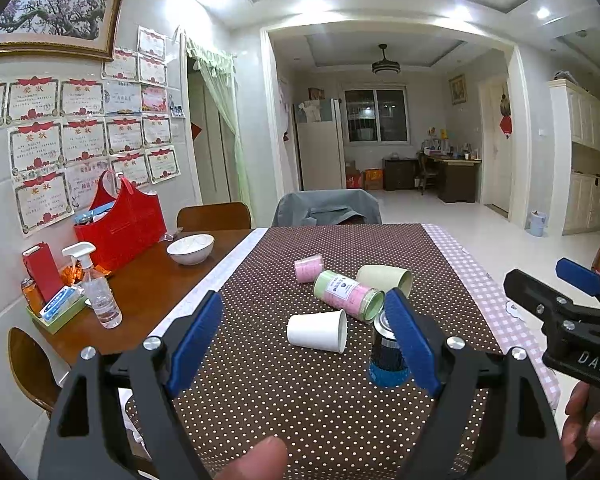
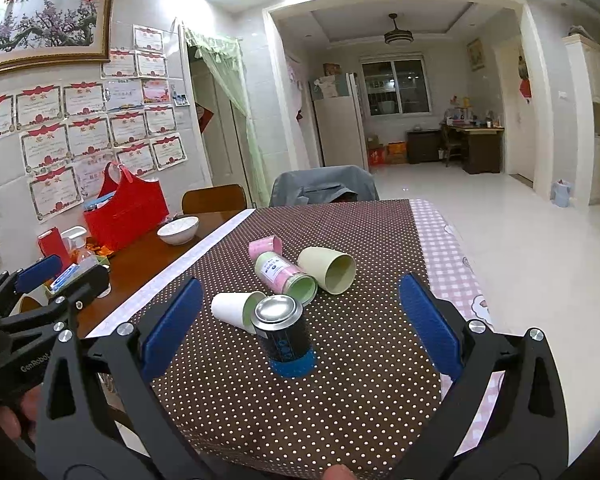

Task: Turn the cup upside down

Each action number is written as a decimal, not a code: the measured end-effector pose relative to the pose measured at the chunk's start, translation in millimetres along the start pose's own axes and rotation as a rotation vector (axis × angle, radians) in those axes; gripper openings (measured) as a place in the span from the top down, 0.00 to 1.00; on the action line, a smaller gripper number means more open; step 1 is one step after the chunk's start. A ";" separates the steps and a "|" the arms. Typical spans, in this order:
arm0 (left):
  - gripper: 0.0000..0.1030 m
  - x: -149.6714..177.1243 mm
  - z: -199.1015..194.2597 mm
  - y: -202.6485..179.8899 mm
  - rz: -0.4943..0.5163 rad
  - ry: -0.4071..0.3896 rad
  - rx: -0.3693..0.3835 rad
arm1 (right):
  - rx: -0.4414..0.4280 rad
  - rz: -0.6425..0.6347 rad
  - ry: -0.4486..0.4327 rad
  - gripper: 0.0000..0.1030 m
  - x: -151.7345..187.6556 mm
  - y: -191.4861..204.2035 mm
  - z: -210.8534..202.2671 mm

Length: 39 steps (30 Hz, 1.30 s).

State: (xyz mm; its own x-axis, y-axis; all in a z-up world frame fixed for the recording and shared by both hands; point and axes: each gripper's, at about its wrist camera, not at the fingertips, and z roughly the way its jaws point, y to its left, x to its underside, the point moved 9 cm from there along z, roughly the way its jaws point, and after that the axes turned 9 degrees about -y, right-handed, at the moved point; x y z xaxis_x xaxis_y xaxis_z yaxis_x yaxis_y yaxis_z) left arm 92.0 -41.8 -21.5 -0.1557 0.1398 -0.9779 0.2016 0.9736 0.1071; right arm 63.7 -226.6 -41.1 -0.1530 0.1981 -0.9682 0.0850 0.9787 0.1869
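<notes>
Several cups lie on their sides on the brown dotted tablecloth (image 1: 300, 400): a white paper cup (image 1: 318, 331) (image 2: 236, 312), a pale green cup (image 1: 386, 278) (image 2: 328, 268), a green-and-pink cup (image 1: 348, 295) (image 2: 286, 276) and a small pink cup (image 1: 309, 268) (image 2: 262, 247). A dark blue cup (image 1: 388, 354) (image 2: 286, 338) stands upside down, metal base up. My left gripper (image 1: 304, 336) is open and empty, above the near cloth, the white cup between its fingers' line. My right gripper (image 2: 300, 328) is open and empty, framing the blue cup from above.
On the wooden table to the left stand a white bowl (image 1: 190, 249), a red basket (image 1: 122, 224), a spray bottle (image 1: 98, 288) and small boxes. A grey-covered chair (image 1: 328, 206) stands at the far edge. The table's right edge with pink checked cloth (image 1: 488, 292) drops to the floor.
</notes>
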 end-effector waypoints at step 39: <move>0.20 -2.8 -0.6 -0.5 -0.035 -0.004 0.009 | 0.015 -0.009 -0.004 0.06 -7.2 0.3 -3.9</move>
State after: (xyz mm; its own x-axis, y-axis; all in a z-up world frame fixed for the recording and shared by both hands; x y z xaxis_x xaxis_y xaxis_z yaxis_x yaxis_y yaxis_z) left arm 91.7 -42.6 -18.7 -0.1589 0.1054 -0.9817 0.2051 0.9761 0.0716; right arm 61.0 -227.5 -33.4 -0.1498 0.1891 -0.9705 0.0987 0.9795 0.1756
